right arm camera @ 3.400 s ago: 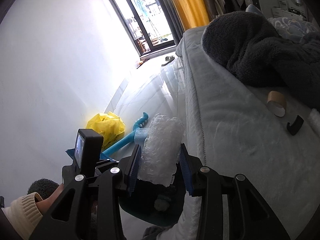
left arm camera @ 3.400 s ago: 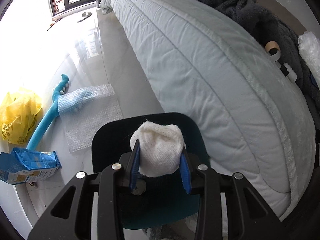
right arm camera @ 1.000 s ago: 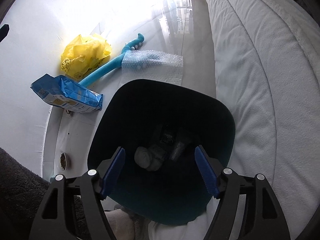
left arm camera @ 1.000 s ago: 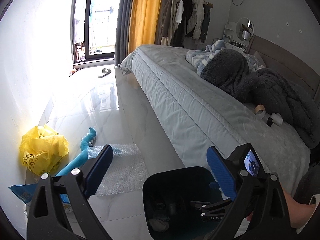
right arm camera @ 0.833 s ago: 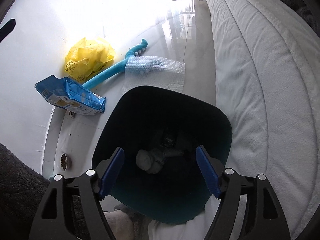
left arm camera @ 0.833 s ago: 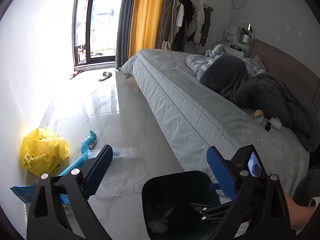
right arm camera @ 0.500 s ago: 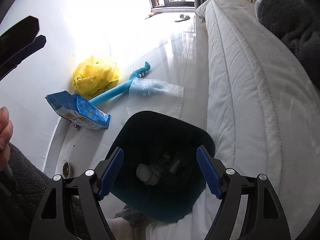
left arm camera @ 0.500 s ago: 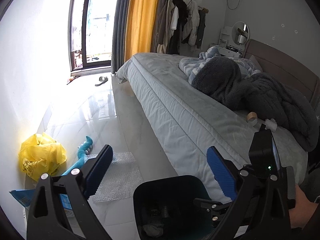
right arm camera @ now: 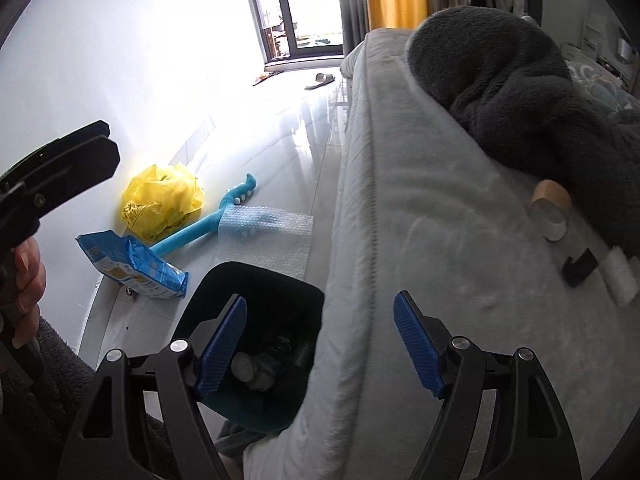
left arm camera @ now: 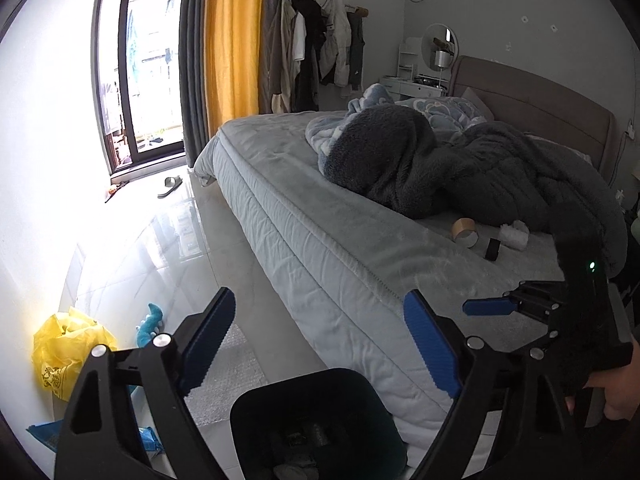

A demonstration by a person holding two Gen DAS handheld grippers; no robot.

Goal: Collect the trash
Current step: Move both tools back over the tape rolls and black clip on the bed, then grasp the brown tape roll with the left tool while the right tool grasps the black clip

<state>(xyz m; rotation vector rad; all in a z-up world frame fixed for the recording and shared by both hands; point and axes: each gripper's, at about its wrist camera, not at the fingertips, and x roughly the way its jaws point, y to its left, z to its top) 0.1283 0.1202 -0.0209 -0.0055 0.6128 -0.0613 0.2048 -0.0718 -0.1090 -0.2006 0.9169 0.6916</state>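
The bin (right arm camera: 256, 280) stands on the floor beside the bed (right arm camera: 420, 240); a tape roll (right arm camera: 550, 210) lies on the bed.

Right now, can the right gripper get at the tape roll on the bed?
Probably yes. The right gripper is open and empty, and the bed between it and the tape roll is bare.

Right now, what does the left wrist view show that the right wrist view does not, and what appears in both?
Only the left wrist view shows the brown padded headboard, the round mirror and the clothes on a hanging rail.

Only the right wrist view shows the whole blue snack bag and the full light-blue long-handled tool.

Both show the dark bin with trash inside, the yellow plastic bag, the bubble wrap sheet, the brown tape roll and the grey fleece blanket. Both grippers hold nothing; the left gripper is closing.
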